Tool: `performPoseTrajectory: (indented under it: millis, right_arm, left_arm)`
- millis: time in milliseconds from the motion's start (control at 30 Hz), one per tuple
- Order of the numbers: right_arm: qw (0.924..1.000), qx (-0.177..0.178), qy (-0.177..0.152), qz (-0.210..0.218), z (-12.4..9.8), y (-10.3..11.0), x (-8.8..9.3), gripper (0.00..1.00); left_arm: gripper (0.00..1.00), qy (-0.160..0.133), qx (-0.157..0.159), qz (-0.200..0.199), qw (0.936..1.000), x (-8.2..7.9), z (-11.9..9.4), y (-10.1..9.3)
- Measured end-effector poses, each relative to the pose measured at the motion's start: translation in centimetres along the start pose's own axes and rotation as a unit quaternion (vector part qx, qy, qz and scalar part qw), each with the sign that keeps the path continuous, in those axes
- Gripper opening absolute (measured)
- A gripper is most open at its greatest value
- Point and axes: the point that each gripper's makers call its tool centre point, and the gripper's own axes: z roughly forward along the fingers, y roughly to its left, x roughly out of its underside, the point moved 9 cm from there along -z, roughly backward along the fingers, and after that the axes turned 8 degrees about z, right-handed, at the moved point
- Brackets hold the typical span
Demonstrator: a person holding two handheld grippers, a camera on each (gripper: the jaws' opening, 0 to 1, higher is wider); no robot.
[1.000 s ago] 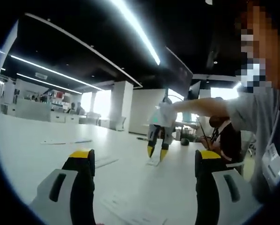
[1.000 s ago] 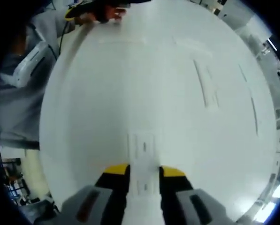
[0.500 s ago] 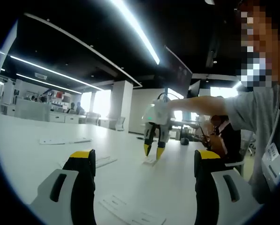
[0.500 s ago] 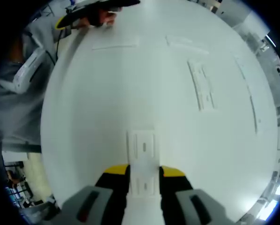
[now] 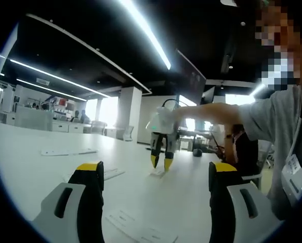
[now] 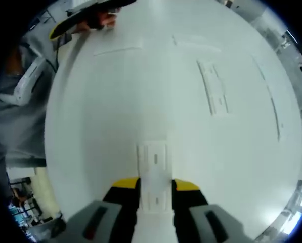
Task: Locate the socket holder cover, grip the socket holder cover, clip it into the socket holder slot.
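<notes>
**Cover held over white table**

The right gripper (image 6: pixel 155 186) clamps a flat white cover (image 6: pixel 154 169), which juts forward from between its yellow-tipped jaws above the table (image 6: pixel 115 101). Against the frame a second ago, more of the cover shows ahead of the tips, and a long white strip (image 6: pixel 212 87) on the table has come clearly into sight. The cover is a pale rectangle with narrow slots along its middle. In the left gripper view, the left gripper (image 5: pixel 152 169) stands wide apart, holding nothing, and the right gripper (image 5: pixel 160 163) appears further left than before.
</notes>
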Motion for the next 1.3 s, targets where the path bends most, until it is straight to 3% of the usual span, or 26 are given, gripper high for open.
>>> performPoseTrajectory:
  millis: [867, 1300]
  right_arm:
    - [0.9996, -0.002, 0.021, -0.018, -0.2, -2.2, -2.0, 0.26]
    - [0.9995, 0.001, 0.026, -0.020, -0.2, -4.2, -2.7, 0.26]
  left_arm:
    - [0.83, -0.016, 0.022, 0.013, 0.9996, -0.6, -0.1, -0.6]
    - [0.81, -0.012, 0.008, 0.020, 0.9997, -0.3, -0.2, -0.1]
